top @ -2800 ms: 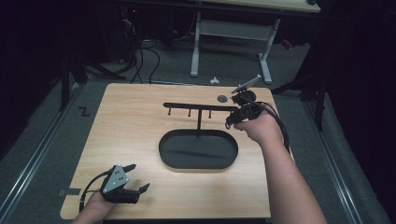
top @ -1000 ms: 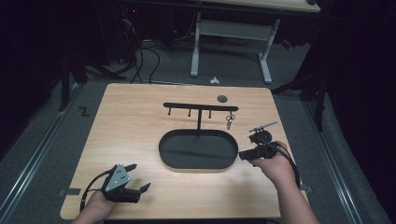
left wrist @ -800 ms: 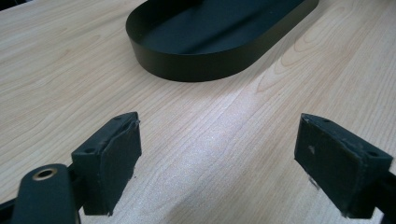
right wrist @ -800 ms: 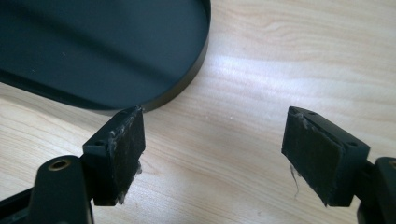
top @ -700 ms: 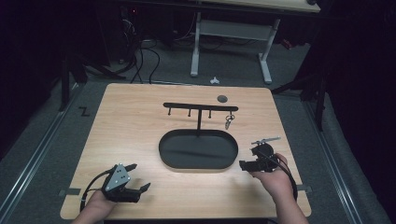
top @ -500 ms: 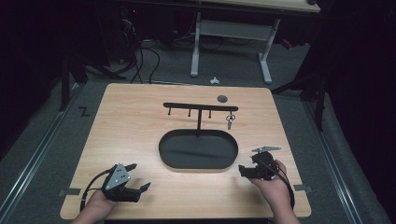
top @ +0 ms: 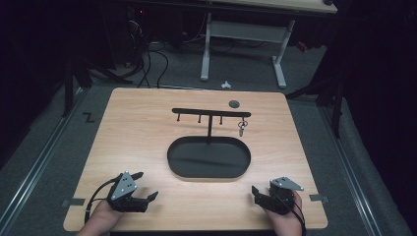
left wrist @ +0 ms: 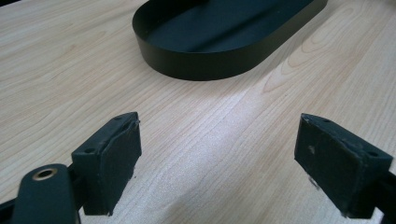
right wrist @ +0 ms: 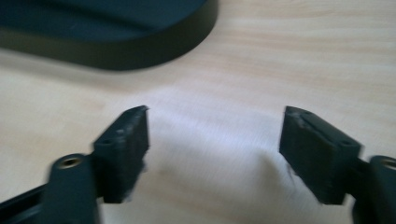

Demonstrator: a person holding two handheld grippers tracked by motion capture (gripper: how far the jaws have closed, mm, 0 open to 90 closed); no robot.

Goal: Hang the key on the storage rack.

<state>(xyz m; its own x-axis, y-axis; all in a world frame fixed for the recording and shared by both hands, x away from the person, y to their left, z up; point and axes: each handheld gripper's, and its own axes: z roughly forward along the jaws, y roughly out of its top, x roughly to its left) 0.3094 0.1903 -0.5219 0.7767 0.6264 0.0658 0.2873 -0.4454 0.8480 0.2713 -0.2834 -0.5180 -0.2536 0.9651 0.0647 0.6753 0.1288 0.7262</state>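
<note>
a light wooden table (top: 147,142) is seen from above, with a black oval tray (top: 209,158) set near its middle. behind the tray a black t-shaped rack (top: 210,114) is stood upright, its post rising just at the tray's far rim. several short pegs are hung under its crossbar, and a small metallic item (top: 241,128), too small to be identified, is hung from the peg at the right end. a small dark round disc (top: 234,103) is laid on the table beyond the rack, near the far edge.

the left gripper (top: 143,186) is held at the near left corner of the table, well apart from the tray, with a grey three-cornered plate on top. in the left gripper view its jaws are spread wide over bare wood, nothing is held between them, and the tray's near wall (left wrist: 210,65) is seen ahead.

the right gripper (top: 257,192) is held at the near right corner by a hand (top: 282,216). in the right gripper view, which is blurred, the jaws are likewise parted with nothing between them, above bare wood, and the tray's wall (right wrist: 140,51) is seen at the upper left.
</note>
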